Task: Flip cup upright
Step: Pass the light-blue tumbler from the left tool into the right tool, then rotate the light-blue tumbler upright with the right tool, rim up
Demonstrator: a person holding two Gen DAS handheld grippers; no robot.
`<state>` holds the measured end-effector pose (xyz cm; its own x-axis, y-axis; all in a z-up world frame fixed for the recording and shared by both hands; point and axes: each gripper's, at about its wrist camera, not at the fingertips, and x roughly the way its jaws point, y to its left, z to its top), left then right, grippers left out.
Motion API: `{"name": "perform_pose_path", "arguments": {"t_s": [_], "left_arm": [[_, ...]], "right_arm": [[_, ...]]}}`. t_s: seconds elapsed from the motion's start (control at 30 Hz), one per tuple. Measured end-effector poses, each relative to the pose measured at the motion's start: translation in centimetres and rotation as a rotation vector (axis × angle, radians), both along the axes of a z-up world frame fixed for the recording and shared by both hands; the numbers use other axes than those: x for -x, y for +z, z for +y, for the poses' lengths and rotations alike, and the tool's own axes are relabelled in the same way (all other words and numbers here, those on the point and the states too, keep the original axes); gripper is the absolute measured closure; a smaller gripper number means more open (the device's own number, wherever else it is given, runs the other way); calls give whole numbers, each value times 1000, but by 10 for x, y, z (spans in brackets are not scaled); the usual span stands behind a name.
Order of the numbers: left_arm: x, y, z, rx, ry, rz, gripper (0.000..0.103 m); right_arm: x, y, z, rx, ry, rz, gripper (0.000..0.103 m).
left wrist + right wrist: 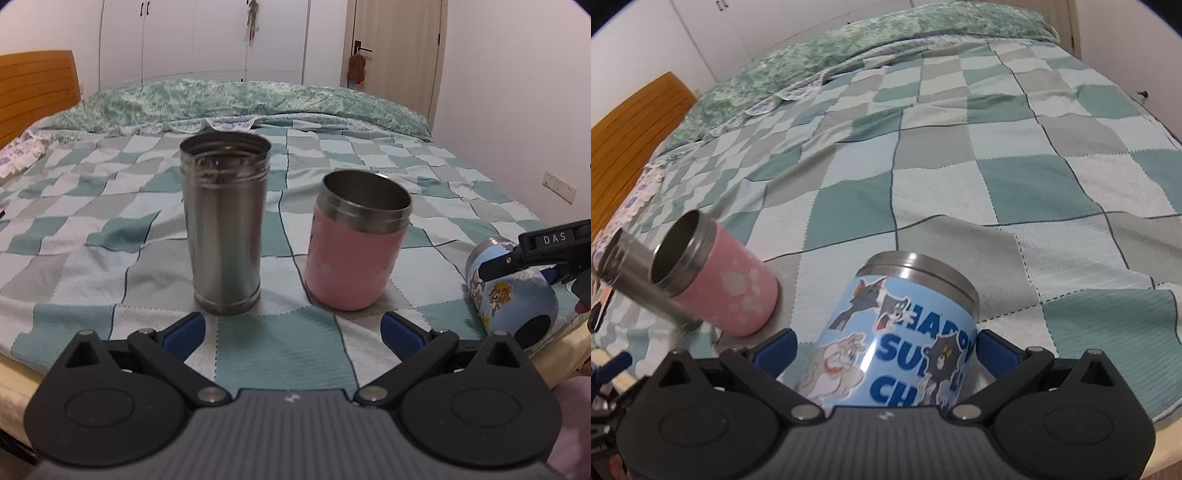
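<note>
Currently the cartoon-printed blue cup (905, 332) is the only one of three not standing. It lies tilted on its side near the bed's front edge, on the checked teal-and-grey bedspread (960, 166), steel rim pointing away from the right wrist camera and dark base toward the edge (left wrist view: (513, 295)).

Right tongs (886, 347): blue pads flank the cup's body on both sides, the right pad touching or nearly touching the wall, the left pad with a thin gap visible. Judgement: closing on the cup or holding it loosely; a firm clench is not confirmed, so I cannot tell the grasp state. Gripping across the mid-body makes sense, since it leaves rim and base free to rotate about the pads.

Left tongs (293, 332): spread wide, nothing between the pads, hovering low over the bedspread in front of the other two vessels. Probably parked clear of the work.

Tall steel tumbler (225, 225) and pink steel-rimmed cup (354, 243) both stand mouth-up, near each other and well apart from the blue cup.

Risk note: the bed is soft and uneven, and the cup sits near the edge. Once turned, the base should be set inboard, on a flat patch.
</note>
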<state>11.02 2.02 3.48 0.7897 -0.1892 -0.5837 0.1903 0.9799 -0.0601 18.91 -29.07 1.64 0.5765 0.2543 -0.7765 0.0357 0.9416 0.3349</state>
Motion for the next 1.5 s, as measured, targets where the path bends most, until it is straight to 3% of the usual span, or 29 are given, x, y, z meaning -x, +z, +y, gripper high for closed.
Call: {"name": "perform_pose_path", "arguments": {"t_s": [0.2,0.47,0.83,1.1,1.37,1.5], "left_arm": [[0,-1,2,-3,-18,-18,0],[0,-2,1,7,-17,-9,0],[11,-1,8,25,7,-17,0],[21,3,11,67,36,-41,0],[21,11,5,68,75,-91,0],[17,11,7,75,109,-107,0]], "right_arm": [[-12,-15,-2,-27,-31,38,10],[-10,-21,-11,-92,-25,-8,11],[27,5,-9,-74,61,-251,16],[48,20,10,38,102,-427,18],[48,29,56,330,116,-668,18],[39,26,72,389,102,-739,18]]}}
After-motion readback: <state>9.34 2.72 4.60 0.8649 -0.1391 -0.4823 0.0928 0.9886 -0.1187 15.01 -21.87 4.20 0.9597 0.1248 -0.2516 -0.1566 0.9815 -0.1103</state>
